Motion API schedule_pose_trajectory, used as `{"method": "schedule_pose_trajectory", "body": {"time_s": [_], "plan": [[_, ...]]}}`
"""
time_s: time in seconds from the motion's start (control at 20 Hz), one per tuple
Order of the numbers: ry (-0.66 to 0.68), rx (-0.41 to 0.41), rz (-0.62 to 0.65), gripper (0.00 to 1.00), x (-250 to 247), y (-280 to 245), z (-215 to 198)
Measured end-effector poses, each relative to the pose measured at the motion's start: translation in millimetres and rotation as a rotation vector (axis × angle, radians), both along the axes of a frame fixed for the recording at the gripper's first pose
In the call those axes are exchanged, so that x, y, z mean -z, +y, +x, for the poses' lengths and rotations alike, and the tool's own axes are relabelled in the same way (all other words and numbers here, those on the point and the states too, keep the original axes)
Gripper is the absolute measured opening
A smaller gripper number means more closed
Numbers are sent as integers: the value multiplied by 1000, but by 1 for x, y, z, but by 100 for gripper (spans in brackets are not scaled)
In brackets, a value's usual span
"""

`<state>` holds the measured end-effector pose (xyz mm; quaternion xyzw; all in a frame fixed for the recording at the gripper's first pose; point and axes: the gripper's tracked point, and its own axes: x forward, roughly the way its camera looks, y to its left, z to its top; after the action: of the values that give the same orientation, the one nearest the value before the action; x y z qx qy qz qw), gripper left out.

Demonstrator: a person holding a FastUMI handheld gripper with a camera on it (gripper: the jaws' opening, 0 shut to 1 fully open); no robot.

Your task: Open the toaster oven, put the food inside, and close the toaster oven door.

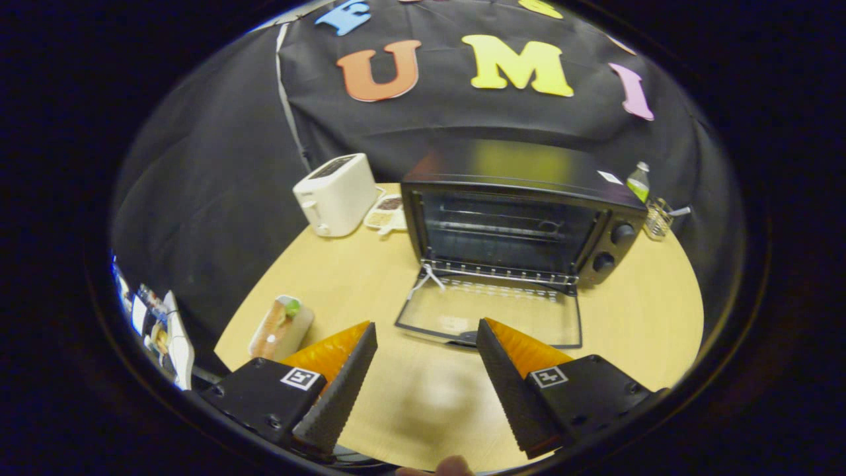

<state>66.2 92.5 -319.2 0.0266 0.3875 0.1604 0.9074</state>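
Claw [426,370] nearest, fingers apart, empty, hovering over bare desk [661,317] near its front edge. Food tray [281,327] sits at the desk's left edge, just beyond the left finger, so pickup not yet done. Toaster oven [522,218] stands mid-desk toward the back, door [492,317] already dropped flat, cavity clear for loading. White toaster [337,194] at the back-left, bottle [638,182] back-right, both out of the path.

A staged recording booth rather than a real kitchen. Black cloth [218,198] walls in a round wooden table [344,277] holding a toaster oven [515,218] and white toaster [336,193].
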Motion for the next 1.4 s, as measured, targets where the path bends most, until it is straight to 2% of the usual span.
{"method": "schedule_pose_trajectory", "body": {"time_s": [0.2,0.35,0.75,0.85,1.05,1.15,1.35,1.4], "plan": [[89,-135,97,100,-6,60,-22],[194,-171,184,100,2,98,-34],[464,-166,340,100,47,180,-41],[519,-147,350,100,63,189,-40],[614,-85,385,93,84,198,-36],[650,-54,397,86,92,197,-34],[686,-49,454,50,83,204,-36],[690,-45,451,46,81,203,-35]]}}
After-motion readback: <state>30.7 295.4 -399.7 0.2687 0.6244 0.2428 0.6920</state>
